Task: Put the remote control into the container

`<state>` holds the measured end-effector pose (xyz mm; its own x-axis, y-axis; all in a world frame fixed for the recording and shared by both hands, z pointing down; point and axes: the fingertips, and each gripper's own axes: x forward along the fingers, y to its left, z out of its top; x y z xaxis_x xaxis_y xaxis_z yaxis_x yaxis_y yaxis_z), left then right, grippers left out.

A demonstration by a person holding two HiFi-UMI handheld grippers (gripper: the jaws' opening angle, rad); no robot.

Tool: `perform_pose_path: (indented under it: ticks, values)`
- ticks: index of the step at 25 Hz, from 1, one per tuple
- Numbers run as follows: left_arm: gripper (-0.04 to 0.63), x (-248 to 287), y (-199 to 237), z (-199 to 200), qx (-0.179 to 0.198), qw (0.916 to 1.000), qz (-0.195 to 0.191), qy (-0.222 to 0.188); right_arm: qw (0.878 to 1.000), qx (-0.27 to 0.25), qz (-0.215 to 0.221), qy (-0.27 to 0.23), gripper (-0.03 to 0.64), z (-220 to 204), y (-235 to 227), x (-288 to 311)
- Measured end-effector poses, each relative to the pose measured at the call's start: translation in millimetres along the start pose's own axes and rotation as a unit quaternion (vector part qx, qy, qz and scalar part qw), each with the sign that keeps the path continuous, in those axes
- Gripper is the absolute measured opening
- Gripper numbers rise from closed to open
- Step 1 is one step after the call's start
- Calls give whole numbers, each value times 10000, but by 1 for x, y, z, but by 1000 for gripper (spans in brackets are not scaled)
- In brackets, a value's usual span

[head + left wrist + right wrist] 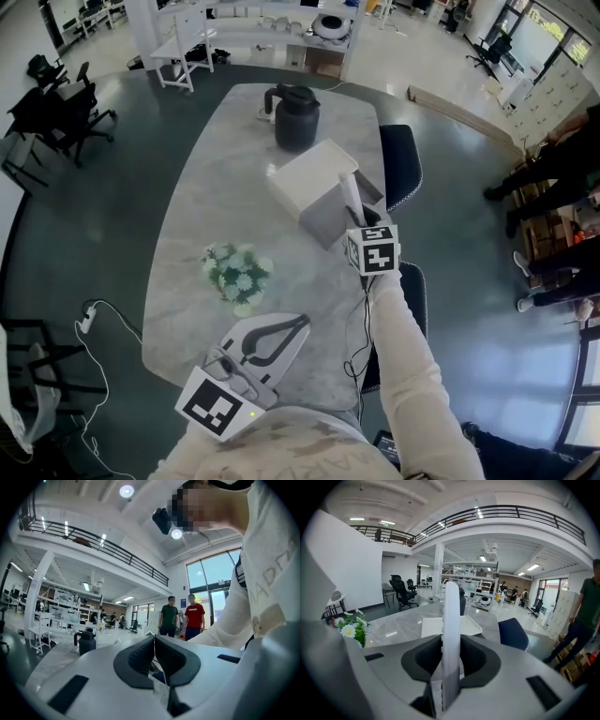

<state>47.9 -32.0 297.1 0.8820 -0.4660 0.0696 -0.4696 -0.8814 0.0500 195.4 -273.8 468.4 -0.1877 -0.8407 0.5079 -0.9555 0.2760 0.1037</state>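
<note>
My right gripper (355, 218) grips the slim white remote control (348, 193) with its long axis upright. The white square container (302, 178) lies just ahead, below its tip.

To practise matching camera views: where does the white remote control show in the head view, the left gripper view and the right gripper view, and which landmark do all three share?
Head view: the remote control is just right of centre.
Left gripper view: not in it.
Right gripper view: dead centre, upright between the jaws.
Shared landmark: the black jug, low left in the left gripper view and behind the remote in the right gripper view.
</note>
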Motion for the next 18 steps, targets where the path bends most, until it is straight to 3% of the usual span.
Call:
perform_pose_path:
  ticks: [9, 18]
  values:
    - [14, 14, 10, -10, -24, 9997, 157, 192, 9992, 190, 26, 341, 103, -12, -14, 39]
    - [14, 16, 28, -21, -85, 9989, 308, 334, 9927, 831, -27, 869, 103, -27, -20, 74]
